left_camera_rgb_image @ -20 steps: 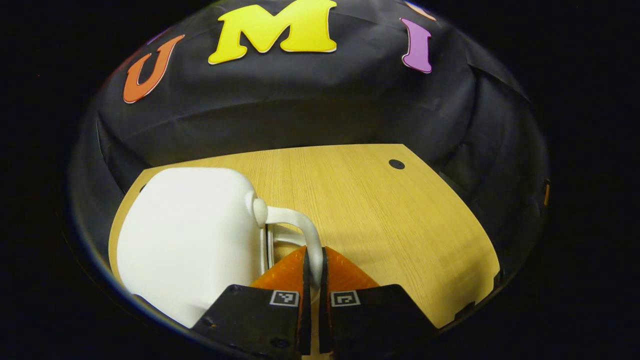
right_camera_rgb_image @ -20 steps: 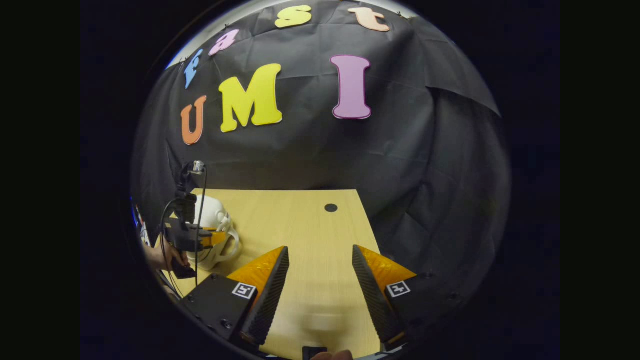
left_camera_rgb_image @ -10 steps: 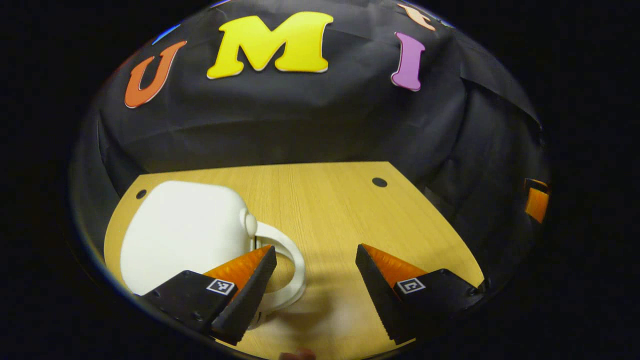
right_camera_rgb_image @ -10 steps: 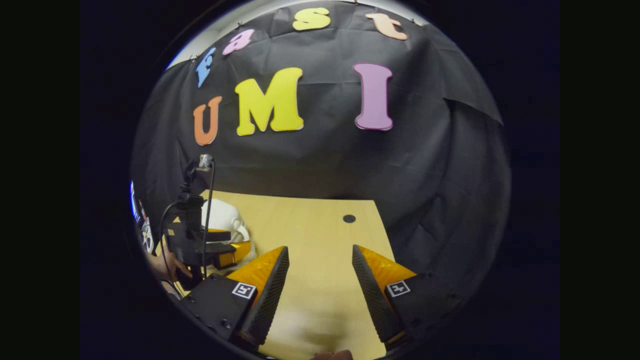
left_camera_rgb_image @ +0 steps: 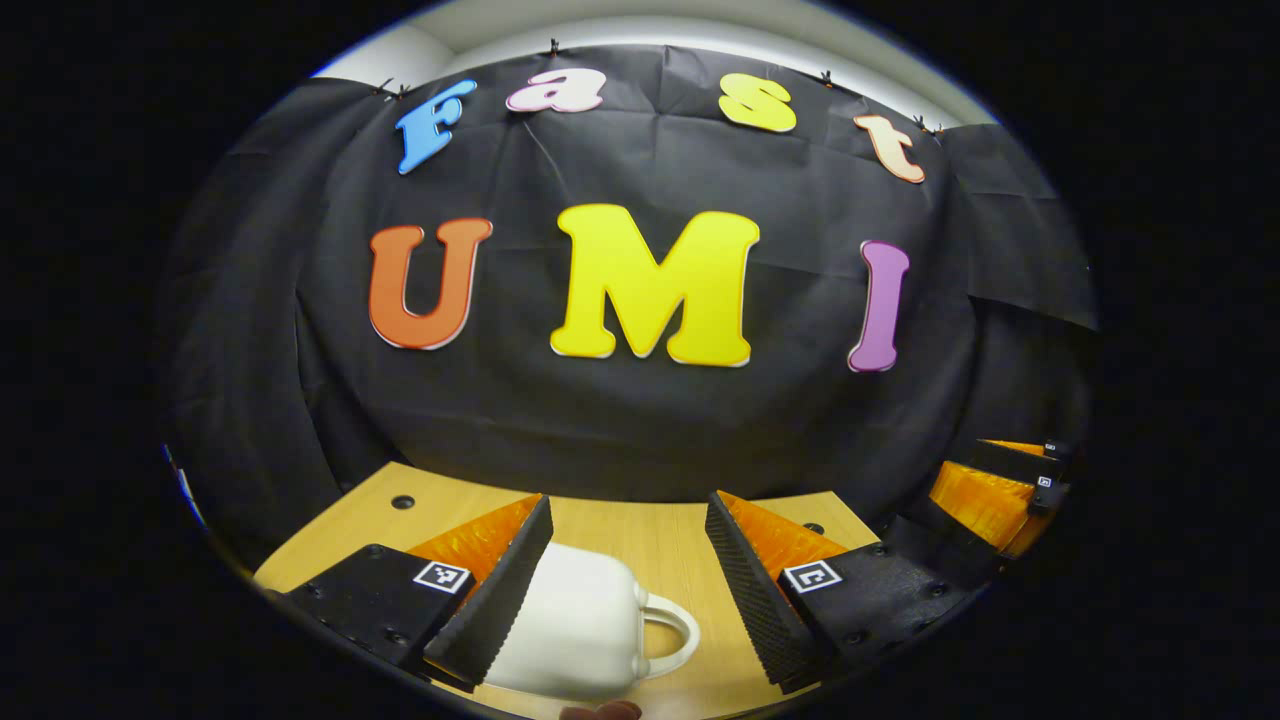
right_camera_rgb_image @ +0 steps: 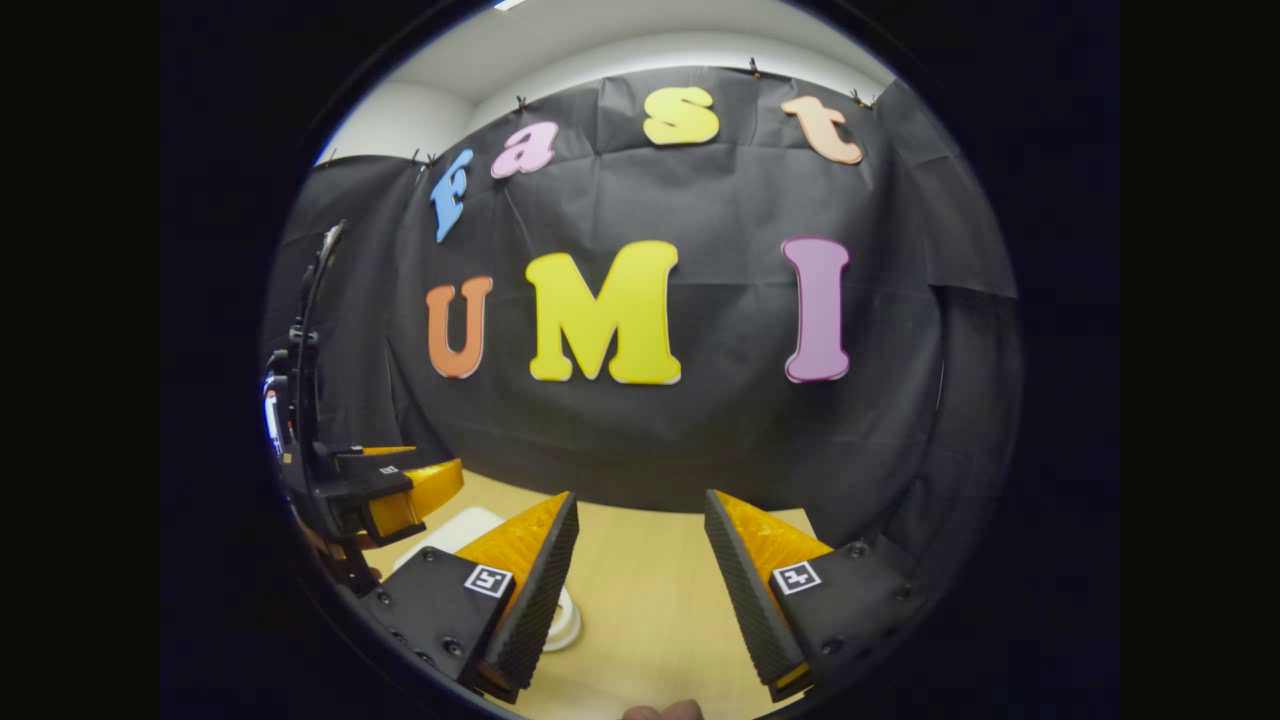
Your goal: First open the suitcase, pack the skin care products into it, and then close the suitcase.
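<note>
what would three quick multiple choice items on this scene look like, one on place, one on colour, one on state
1. Where does the suitcase lie?
A. on the table
B. on the floor
C. hung on the wall

2. What colour is the suitcase?
A. red
B. white
C. blue

3. How is the left gripper?
A. shut on the handle
B. open
C. shut on nothing

Answers:
1 A, it rests on the wooden top.
2 B, shell and handle are white.
3 B, its fingers stand apart, touching nothing.
</note>
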The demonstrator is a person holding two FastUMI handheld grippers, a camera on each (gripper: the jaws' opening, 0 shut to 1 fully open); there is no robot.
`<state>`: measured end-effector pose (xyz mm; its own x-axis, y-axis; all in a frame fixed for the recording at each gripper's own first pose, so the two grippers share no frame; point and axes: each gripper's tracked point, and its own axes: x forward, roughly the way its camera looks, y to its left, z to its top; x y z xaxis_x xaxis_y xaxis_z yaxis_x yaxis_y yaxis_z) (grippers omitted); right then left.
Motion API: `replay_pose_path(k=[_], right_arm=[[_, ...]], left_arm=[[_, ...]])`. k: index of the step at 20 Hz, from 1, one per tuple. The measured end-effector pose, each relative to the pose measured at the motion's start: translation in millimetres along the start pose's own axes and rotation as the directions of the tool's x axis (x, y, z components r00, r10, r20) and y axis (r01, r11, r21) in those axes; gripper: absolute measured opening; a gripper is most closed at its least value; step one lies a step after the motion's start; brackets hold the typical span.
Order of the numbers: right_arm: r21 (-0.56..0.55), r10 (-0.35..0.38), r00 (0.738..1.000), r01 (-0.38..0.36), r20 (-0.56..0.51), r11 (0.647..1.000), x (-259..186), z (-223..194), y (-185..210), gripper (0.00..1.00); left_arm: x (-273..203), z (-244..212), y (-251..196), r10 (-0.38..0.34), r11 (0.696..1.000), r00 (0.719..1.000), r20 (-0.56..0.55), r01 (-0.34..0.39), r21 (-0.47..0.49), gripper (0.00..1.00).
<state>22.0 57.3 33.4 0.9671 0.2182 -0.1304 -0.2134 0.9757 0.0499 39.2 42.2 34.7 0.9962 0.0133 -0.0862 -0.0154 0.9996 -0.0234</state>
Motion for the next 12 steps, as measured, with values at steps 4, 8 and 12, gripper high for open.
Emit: replay_pose_path(k=[4,8,12], right_arm=[[0.010,-0.050,0.997,0.050,0.056,0.999,5.1,16.8,15.6,0.76],[0.007,-0.106,0.991,0.106,0.085,0.994,4.3,20.6,14.1,0.77],[0.036,-0.165,0.981,0.162,0.102,0.986,3.4,23.4,8.8,0.77]], left_arm=[[-23.7,37.0,18.7,0.046,0.997,0.990,0.134,-0.054,0.056,0.98],[-31.4,34.9,19.7,0.062,0.996,0.987,0.150,-0.071,0.055,0.98],[-33.7,31.7,20.2,0.056,0.996,0.988,0.147,-0.065,0.062,0.98]])
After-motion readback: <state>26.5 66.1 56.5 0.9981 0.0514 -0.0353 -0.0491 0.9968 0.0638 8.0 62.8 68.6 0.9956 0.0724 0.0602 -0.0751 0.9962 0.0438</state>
